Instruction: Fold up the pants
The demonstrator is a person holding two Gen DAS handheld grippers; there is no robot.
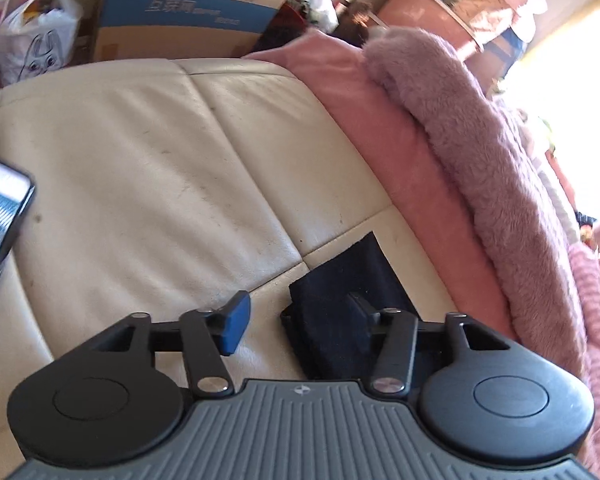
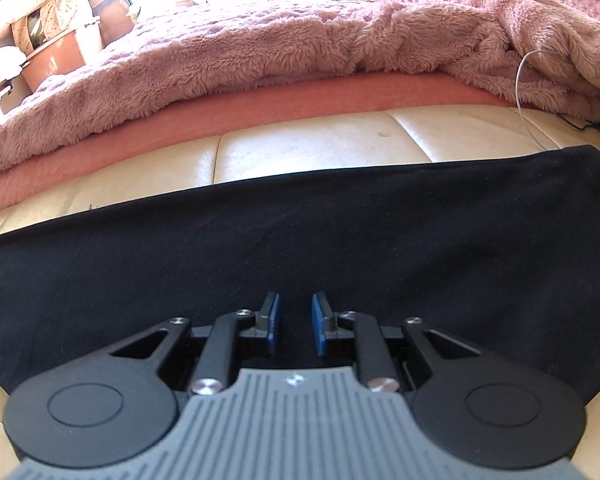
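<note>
The pants (image 2: 340, 232) are dark navy and lie flat in a long band across the cream leather surface (image 2: 300, 148). My right gripper (image 2: 295, 322) hovers just over them near their near edge, jaws a narrow gap apart with nothing between. In the left wrist view only one end of the pants (image 1: 340, 292) shows, a folded corner on the cream leather (image 1: 140, 160). My left gripper (image 1: 298, 320) is open wide; its right finger lies over that corner and its left blue pad (image 1: 236, 324) is over bare leather.
A pink sheet (image 2: 260, 108) and fluffy mauve blanket (image 2: 260, 40) border the far side of the leather. A phone or tablet (image 1: 0, 216) lies at the left edge. A cardboard box (image 1: 188, 12) and plastic bags (image 1: 36, 40) stand beyond. A thin white wire (image 2: 520, 80) hangs at right.
</note>
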